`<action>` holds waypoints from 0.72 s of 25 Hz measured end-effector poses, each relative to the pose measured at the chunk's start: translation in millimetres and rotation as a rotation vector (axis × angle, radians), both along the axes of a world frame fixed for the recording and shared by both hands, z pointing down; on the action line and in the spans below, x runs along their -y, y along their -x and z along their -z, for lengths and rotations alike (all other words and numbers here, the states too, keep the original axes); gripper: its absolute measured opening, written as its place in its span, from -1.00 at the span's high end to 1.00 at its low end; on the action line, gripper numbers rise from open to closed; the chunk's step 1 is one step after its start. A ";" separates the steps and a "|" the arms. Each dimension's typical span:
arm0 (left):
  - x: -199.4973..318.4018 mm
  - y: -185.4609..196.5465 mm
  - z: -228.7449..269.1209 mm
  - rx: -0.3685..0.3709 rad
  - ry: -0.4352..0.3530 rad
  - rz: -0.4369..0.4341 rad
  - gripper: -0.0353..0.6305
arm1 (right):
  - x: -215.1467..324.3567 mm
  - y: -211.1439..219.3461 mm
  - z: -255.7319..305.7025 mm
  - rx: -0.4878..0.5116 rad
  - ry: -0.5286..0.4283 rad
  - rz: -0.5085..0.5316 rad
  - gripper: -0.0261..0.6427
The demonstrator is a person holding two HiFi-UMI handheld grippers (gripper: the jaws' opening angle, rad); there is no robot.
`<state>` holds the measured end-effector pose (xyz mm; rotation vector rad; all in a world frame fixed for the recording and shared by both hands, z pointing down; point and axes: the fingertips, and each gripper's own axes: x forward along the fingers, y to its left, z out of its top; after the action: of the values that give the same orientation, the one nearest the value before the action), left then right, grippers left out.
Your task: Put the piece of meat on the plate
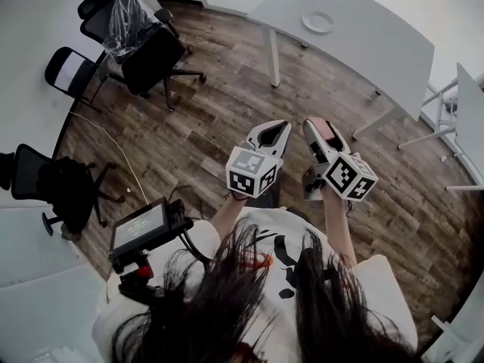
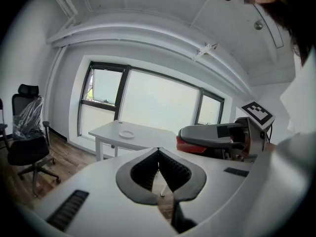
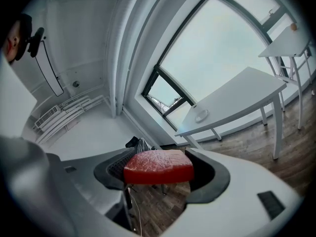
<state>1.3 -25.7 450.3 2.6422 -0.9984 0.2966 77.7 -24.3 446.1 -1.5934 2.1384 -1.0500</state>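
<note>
Carry step: right gripper (image 1: 321, 136) is clamping the red flat-cut slab of meat (image 3: 158, 165), left gripper (image 2: 159, 154) is idling with jaws together and empty, and the next move is probably calling for carriage to the small round white plate (image 1: 318, 22) on the white table (image 1: 378, 45) well apart.

Red piece of meat (image 3: 158, 166), apparently plain white plate (image 1: 318, 22), white table (image 1: 378, 44), brown wood-grain floor (image 1: 219, 119), black chairs (image 1: 155, 59)

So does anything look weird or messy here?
Nothing is spilled or broken. The piece of meat is pinched in the right claw, away from the plate on the white table. One chair is wrapped in plastic.
</note>
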 end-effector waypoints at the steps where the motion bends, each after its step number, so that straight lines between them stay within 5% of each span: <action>1: 17.4 -1.2 -0.3 -0.001 0.001 -0.006 0.88 | 16.0 -1.6 -1.4 0.002 0.004 -0.006 -0.04; 18: 234.5 -16.7 19.2 -0.032 -0.029 -0.179 0.88 | 218.2 -5.6 10.7 -0.002 0.013 -0.110 -0.04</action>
<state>18.0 -260.2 431.0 2.7588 -0.7633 0.2798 83.3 -242.5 435.4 -1.6974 2.0236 -1.0302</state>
